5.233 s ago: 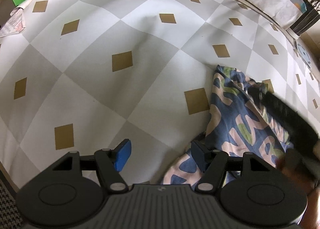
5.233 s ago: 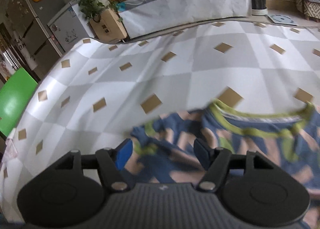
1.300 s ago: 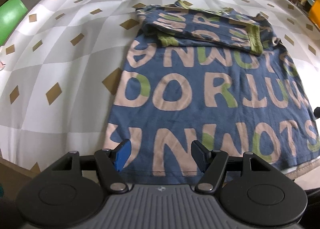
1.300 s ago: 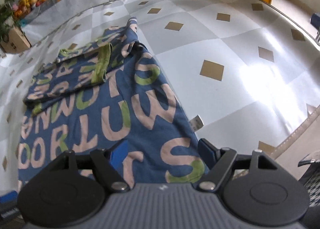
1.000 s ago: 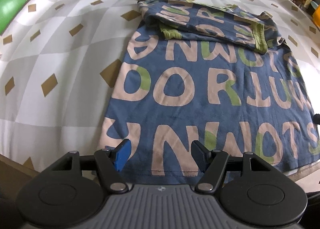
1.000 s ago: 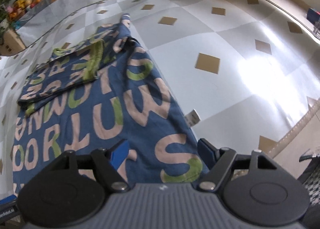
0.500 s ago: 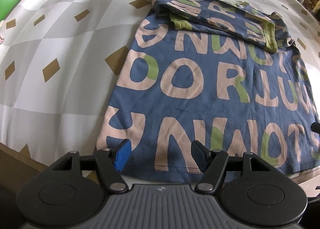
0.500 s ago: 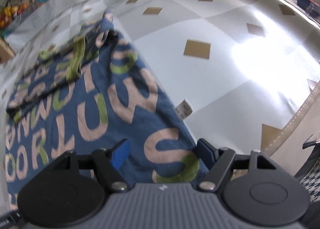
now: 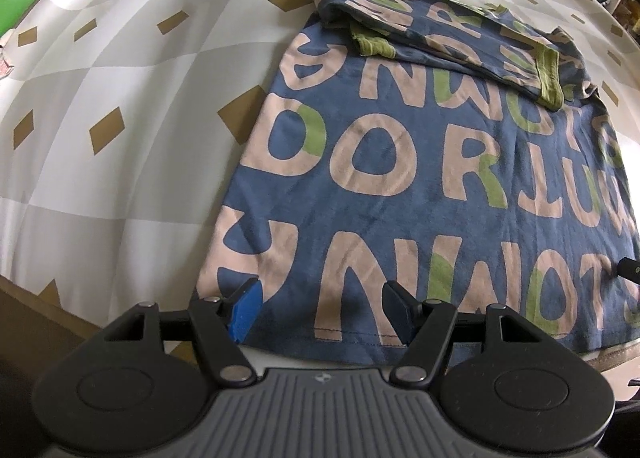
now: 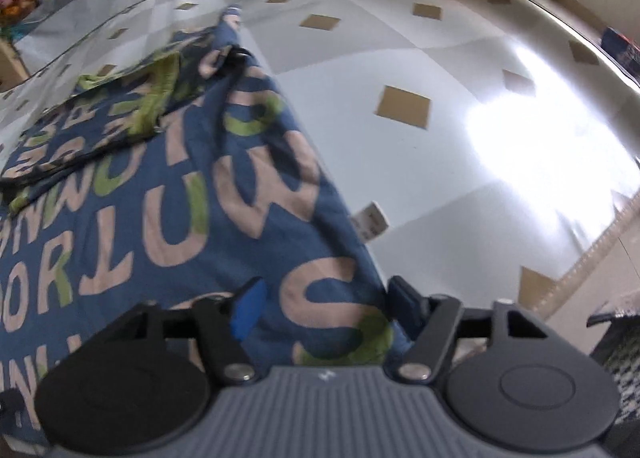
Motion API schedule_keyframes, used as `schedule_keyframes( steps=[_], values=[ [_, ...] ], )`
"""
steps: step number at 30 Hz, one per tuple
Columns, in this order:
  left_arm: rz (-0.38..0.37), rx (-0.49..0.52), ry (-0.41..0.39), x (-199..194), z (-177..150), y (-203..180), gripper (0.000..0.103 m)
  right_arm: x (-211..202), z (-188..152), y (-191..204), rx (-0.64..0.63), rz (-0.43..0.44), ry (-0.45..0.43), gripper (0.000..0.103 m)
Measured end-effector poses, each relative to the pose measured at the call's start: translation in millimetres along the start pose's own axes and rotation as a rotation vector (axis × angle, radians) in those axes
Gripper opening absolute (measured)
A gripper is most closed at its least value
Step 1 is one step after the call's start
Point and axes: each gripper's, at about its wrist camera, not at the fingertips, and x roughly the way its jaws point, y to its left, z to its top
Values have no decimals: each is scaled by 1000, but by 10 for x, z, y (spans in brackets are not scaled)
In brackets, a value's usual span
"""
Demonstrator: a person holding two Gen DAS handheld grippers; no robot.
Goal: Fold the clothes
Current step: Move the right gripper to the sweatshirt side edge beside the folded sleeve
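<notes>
Two close, steeply downward wrist views, sharing the shirt (image 9: 420, 178).

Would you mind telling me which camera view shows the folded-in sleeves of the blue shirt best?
The left wrist view: both sleeves, with their green cuffs, lie sharp and whole across the top of the blue shirt. The right wrist view shows them only at its left edge, blurred and foreshortened.

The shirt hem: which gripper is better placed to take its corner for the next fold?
Right. The right gripper already straddles the shirt at its hem corner, its jaws just closing. The left gripper stands open over the hem, inward from its corner.
</notes>
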Motion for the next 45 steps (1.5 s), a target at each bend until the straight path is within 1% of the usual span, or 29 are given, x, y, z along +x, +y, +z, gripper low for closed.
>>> schedule_keyframes(
  steps=[1,2,4,5,7,9,10,14,17,20,29,31,33,35,36,38,40,41,42,45],
  values=[
    [2,0,0,1,1,0,65,-9,-1,20,-11,9,-5,46],
    [3,0,0,2,0,1,65,-17,-1,39,-21,18,-10,42],
    [6,0,1,4,-1,3,65,-40,-3,71,-38,24,-22,30],
    [6,-1,2,6,-1,5,65,-45,0,78,-41,27,-27,27],
    [5,-4,3,6,-1,11,65,-54,9,83,-41,35,-35,16],
    [4,-8,4,5,-1,16,65,-58,19,85,-37,52,-37,11],
    [3,-10,4,5,-1,16,65,-60,24,86,-35,62,-37,10],
    [3,-12,2,0,-1,19,65,-110,31,152,-66,79,-67,9],
    [6,-17,1,-1,2,24,65,-173,38,219,-89,112,-93,9],
    [11,-23,4,6,4,32,65,-252,34,328,-139,136,-121,9],
    [-5,-37,24,39,1,29,65,-544,-47,692,-294,274,-210,9],
    [-7,-40,29,48,0,25,65,-594,-66,771,-321,321,-211,7],
    [-6,-40,29,48,2,21,65,-627,-107,868,-365,364,-199,7],
    [-4,-41,28,49,5,20,65,-618,-182,985,-434,380,-186,6],
    [-2,-43,28,50,6,20,65,-580,-220,1029,-456,383,-165,7],
    [1,-43,30,51,8,16,65,-505,-278,1088,-482,383,-121,9],
    [4,-42,27,37,15,10,65,-472,-305,1113,-487,372,-96,13],
    [6,-39,18,19,21,3,65,-475,-299,1116,-483,371,-93,16],
    [12,-30,7,-4,32,-14,65,-488,-281,1115,-476,372,-95,26],
    [21,1,-13,-66,94,-82,65,-525,-178,1093,-446,376,-105,34]
  ],
)
